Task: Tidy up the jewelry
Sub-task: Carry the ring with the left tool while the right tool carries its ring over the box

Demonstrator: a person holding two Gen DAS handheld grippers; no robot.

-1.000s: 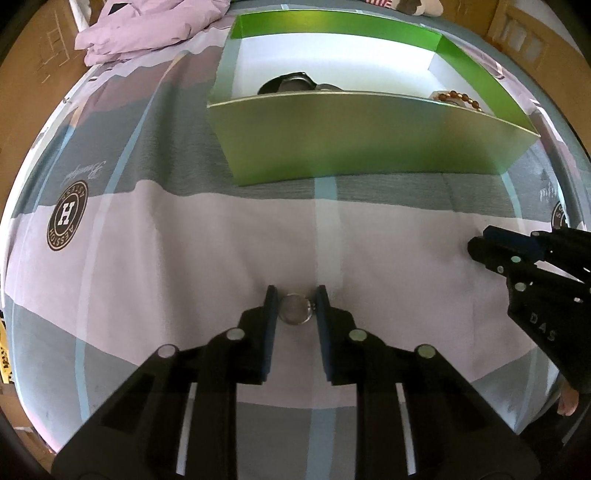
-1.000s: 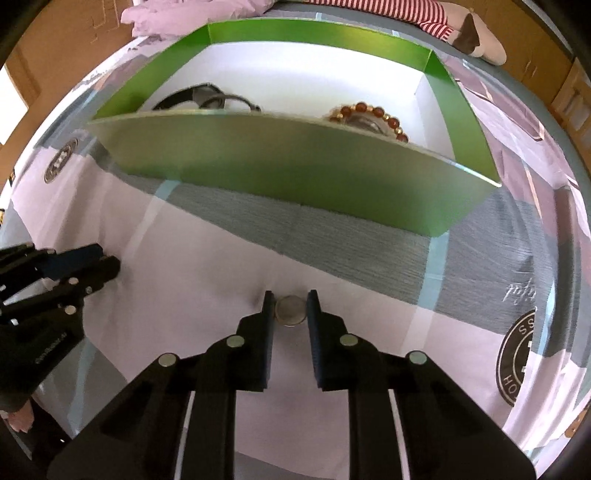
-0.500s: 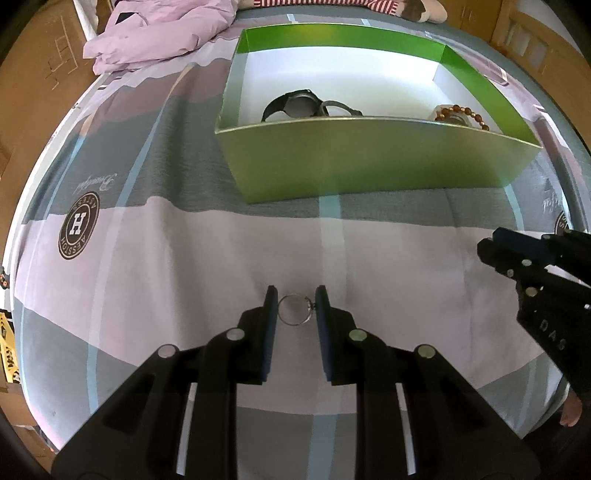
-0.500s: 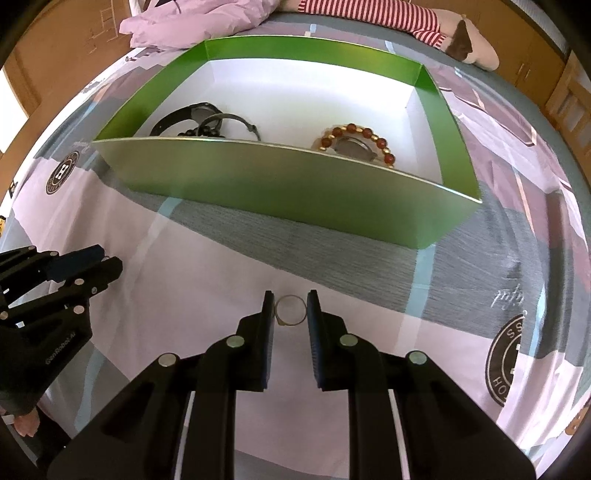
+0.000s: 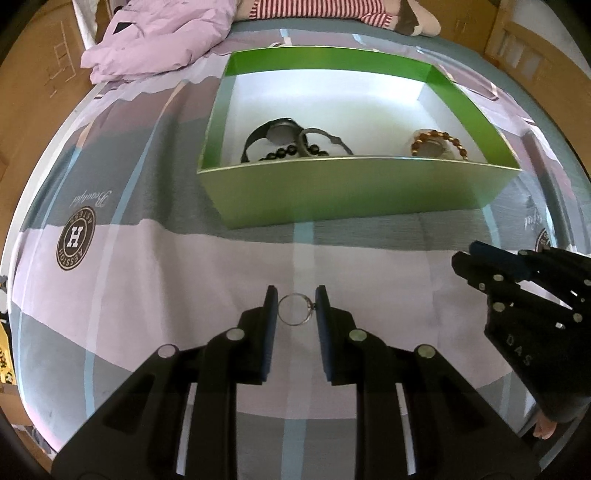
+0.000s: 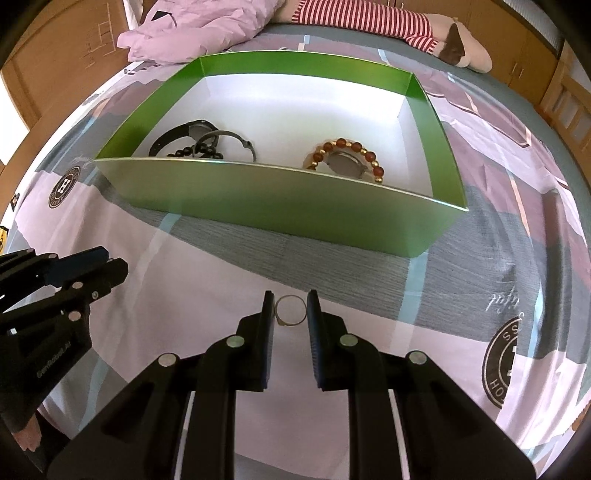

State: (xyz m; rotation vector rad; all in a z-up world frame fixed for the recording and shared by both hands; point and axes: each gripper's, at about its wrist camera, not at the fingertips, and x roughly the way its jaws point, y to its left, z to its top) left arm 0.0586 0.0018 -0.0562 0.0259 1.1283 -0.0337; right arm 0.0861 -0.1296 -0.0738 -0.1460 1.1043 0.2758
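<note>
My left gripper (image 5: 294, 309) is shut on a thin silver ring (image 5: 306, 322), held above the bedsheet. My right gripper (image 6: 290, 311) is shut on a second ring (image 6: 285, 322), gold-toned. Ahead of both stands a green box (image 5: 354, 192) with a white floor. Inside it lie a black watch (image 5: 275, 131), a black bead bracelet (image 5: 288, 151), a grey bangle (image 5: 325, 134) and a red-and-gold bead bracelet (image 6: 351, 147) around a round watch face (image 6: 345, 164). The right gripper shows at the right of the left wrist view (image 5: 476, 264), the left gripper at the left of the right wrist view (image 6: 107, 267).
The bed is covered by a pink, grey and blue patterned sheet (image 5: 147, 266) with round logos (image 5: 75, 236). A crumpled lilac garment (image 5: 159, 40) and a striped plush toy (image 6: 388, 22) lie beyond the box. Wooden furniture (image 6: 565, 103) flanks the bed.
Both grippers have risen and drawn back from the box, each carrying its ring off the sheet. More of the box's inside shows now.
</note>
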